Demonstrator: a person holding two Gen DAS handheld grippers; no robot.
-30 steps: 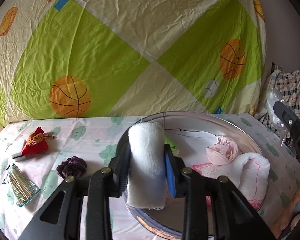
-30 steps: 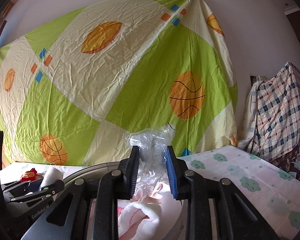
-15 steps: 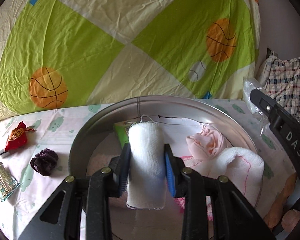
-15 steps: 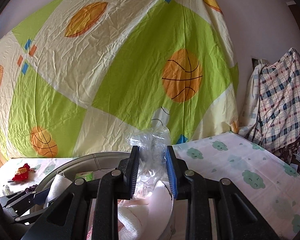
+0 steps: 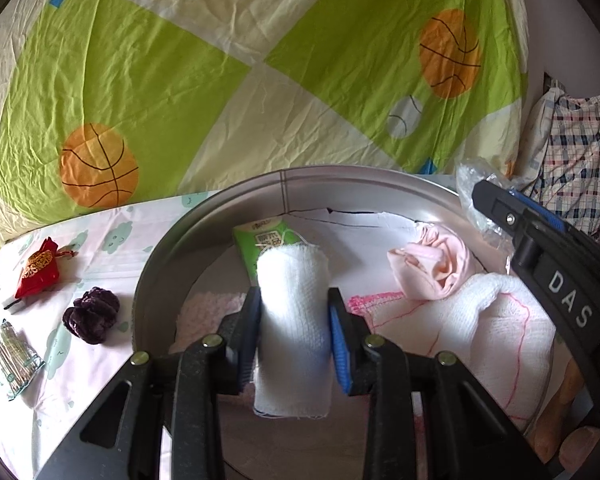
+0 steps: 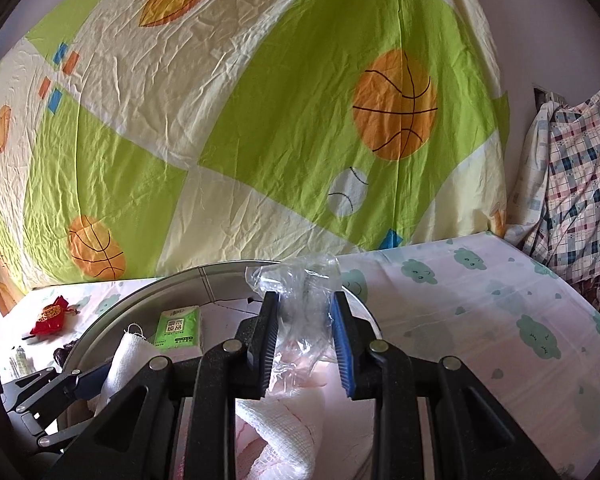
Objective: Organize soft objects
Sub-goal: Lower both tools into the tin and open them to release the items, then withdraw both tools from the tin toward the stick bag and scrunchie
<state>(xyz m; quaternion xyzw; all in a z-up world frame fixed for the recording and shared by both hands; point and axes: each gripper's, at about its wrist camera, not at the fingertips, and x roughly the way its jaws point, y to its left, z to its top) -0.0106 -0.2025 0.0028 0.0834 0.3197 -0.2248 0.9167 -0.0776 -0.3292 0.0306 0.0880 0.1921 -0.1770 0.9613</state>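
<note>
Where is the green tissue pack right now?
In the left wrist view, the green tissue pack lies inside the metal basin, near its far wall, just behind the gauze roll.

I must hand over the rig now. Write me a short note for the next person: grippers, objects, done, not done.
Left hand-held gripper: shut on the white gauze roll, over the metal basin.
Right hand-held gripper: shut on the clear plastic bag, at the basin's far side.
In the basin: green tissue pack, pink cloth, white towel.
Left outside: red pouch, dark purple item.

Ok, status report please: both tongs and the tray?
Left tongs shut on white gauze roll, over metal tray. Right tongs shut on clear plastic bag. Nothing blocking.
</note>
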